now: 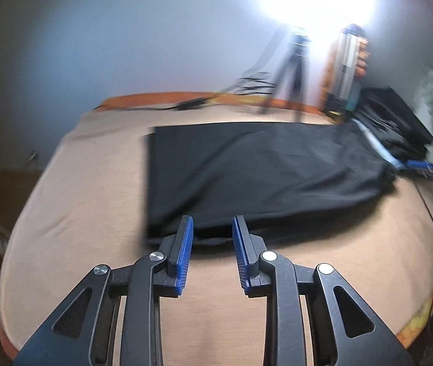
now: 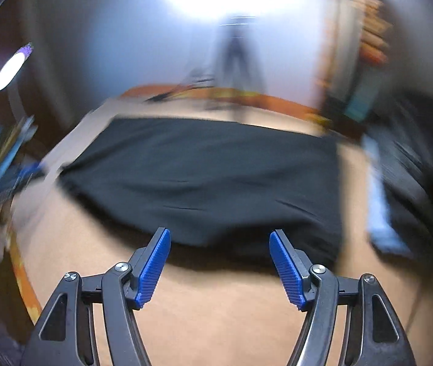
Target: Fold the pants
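I see the black pants [image 1: 247, 170] lying flat on the tan bed cover [image 1: 79, 198], already doubled into a broad rectangle, so I judge one fold done and at least one left. My left gripper [image 1: 213, 228] and right gripper [image 2: 220, 238] hang near its front edge, jaws apart, holding nothing.

Both wrist views low, angled down, sharing the pants [image 1: 262, 167], seemingly close.

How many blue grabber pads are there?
4. Two on the left gripper, one blue pad on each finger. Two on the right gripper, again one per finger. None looks hidden.
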The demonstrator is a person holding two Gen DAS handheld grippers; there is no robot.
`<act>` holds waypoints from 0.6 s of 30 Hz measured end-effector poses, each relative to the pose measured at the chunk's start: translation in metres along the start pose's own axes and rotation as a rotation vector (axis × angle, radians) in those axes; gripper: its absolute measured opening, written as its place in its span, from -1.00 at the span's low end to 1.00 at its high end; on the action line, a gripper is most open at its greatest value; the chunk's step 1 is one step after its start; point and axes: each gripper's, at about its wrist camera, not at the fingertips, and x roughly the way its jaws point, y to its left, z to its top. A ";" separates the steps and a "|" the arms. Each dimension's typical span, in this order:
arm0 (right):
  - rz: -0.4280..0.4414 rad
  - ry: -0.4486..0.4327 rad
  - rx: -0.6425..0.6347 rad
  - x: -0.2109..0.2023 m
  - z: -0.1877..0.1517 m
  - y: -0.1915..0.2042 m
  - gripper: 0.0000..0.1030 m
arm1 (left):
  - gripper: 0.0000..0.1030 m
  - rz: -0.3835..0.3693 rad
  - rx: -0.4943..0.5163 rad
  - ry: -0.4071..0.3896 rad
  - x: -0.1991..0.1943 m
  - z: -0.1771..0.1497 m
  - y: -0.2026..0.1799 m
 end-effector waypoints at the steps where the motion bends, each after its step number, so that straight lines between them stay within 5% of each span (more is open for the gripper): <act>1: -0.014 -0.009 0.067 -0.007 -0.003 -0.017 0.36 | -0.52 -0.018 0.028 -0.001 0.001 0.003 -0.012; 3: -0.031 -0.024 0.185 -0.018 -0.010 -0.048 0.36 | -0.48 -0.057 0.094 -0.008 0.001 0.012 -0.042; 5: -0.026 -0.026 0.239 -0.023 -0.015 -0.064 0.36 | 0.03 -0.097 0.170 -0.019 0.003 0.019 -0.076; 6: -0.025 -0.031 0.265 -0.026 -0.019 -0.072 0.36 | 0.07 -0.119 0.211 -0.025 0.005 0.023 -0.096; 18: -0.005 -0.110 0.363 -0.066 -0.036 -0.130 0.38 | 0.07 -0.306 0.587 -0.002 0.067 0.045 -0.283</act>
